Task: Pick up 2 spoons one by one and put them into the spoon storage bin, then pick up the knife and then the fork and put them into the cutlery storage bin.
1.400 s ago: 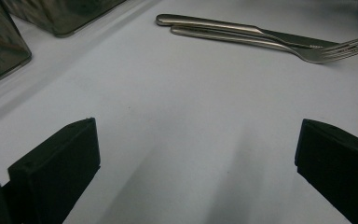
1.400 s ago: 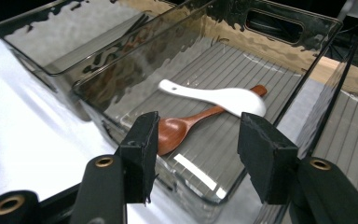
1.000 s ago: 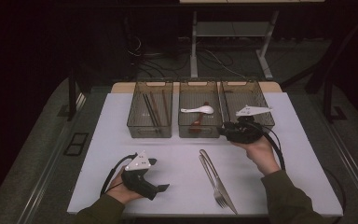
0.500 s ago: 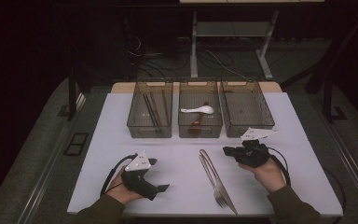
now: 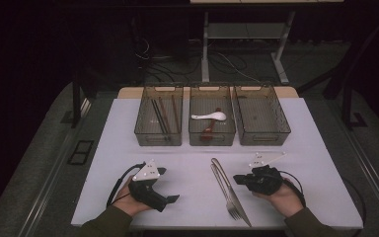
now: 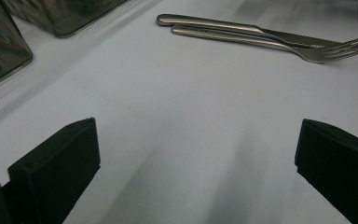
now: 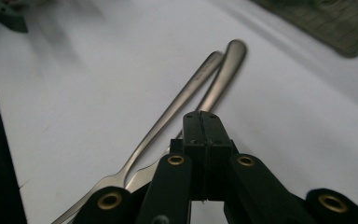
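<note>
A steel knife (image 5: 220, 174) and fork (image 5: 231, 200) lie side by side on the white table (image 5: 192, 153), near its front edge. My right gripper (image 5: 237, 177) is shut with nothing in it, its tip just right of the cutlery and pointing left. In the right gripper view the closed jaws (image 7: 201, 117) hover low over the knife (image 7: 226, 70), with the fork (image 7: 172, 109) beside it. My left gripper (image 5: 170, 185) rests at the front left, wide open and empty. In the left gripper view its jaws (image 6: 196, 137) face the fork (image 6: 279, 44) and the knife (image 6: 214, 25) farther off.
Three clear bins stand in a row at the back. The left bin (image 5: 143, 132) holds chopsticks (image 5: 160, 116). The middle bin (image 5: 193, 133) holds a white spoon (image 5: 208, 117) and a brown one. The right bin (image 5: 284, 128) looks bare. Dark floor and a desk frame lie beyond.
My right gripper has come from the right bin toward the front edge and lower, ending beside the fork and knife. Its jaws have closed. The left gripper has stayed put.
</note>
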A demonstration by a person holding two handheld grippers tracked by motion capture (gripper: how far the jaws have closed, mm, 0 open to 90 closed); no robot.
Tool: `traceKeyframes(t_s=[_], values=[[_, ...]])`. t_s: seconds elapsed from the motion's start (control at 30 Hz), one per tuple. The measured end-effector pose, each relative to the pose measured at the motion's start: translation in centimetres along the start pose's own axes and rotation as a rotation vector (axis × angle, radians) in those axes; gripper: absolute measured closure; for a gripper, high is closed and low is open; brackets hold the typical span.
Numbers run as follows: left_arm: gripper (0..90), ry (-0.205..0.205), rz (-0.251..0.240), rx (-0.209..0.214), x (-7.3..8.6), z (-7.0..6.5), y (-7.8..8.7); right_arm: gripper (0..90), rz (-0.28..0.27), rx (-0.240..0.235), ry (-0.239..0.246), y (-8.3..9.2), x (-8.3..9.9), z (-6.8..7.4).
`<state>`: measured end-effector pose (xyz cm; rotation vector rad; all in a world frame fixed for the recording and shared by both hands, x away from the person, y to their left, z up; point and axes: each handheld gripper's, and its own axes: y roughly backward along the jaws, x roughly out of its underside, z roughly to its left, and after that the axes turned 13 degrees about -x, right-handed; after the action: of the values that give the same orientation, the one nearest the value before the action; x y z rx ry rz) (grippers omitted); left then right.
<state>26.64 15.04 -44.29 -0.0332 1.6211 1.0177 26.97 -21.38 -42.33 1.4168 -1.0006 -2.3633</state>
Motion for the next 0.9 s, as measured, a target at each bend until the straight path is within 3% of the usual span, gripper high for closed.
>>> traceKeyframes(t_s=[0.4, 0.9], values=[[0.0, -0.001, -0.007, 0.000, 0.0, -0.1, 0.0, 90.0, 0.121, -0.016, 0.056, -3.1, 0.1, 1.9], [0.0, -0.002, -0.005, 0.002, 0.0, -0.1, 0.0, 90.0, 0.160, 0.028, 0.069, -3.6, 0.0, 2.4]])
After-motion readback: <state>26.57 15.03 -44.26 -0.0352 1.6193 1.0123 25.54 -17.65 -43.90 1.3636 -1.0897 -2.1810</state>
